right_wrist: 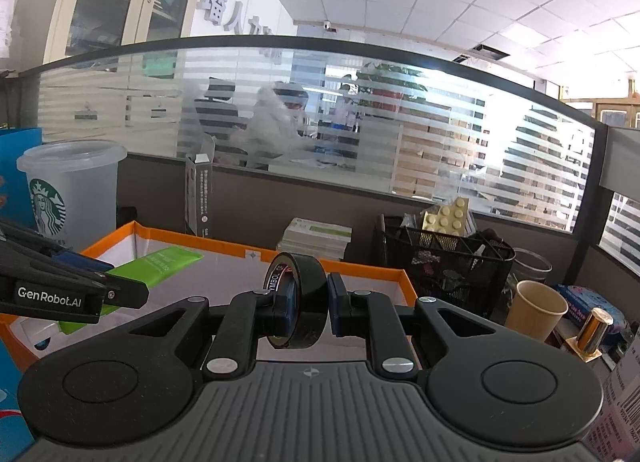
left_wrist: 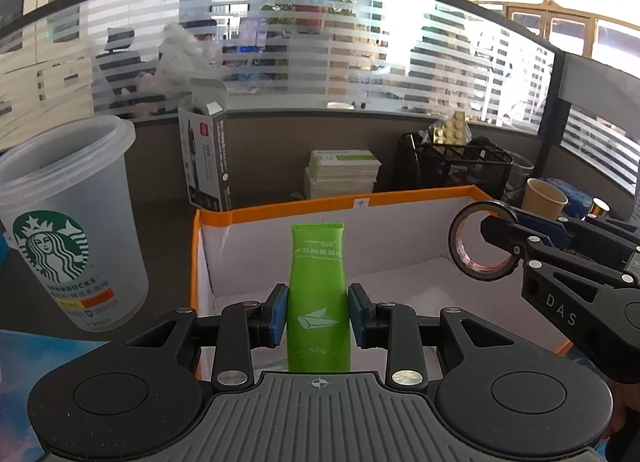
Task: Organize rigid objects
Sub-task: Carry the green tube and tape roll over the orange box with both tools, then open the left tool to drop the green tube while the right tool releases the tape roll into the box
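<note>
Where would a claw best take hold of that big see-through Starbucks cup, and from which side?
On the upper wall, just under the rim, coming in level from the side. The Starbucks cup stands upright beside the orange-edged box, open mouth up, and flares toward a rolled lip that would likely stop it slipping down. Both claws are busy: the left claw holds the green tube, the right claw the tape roll.
</note>
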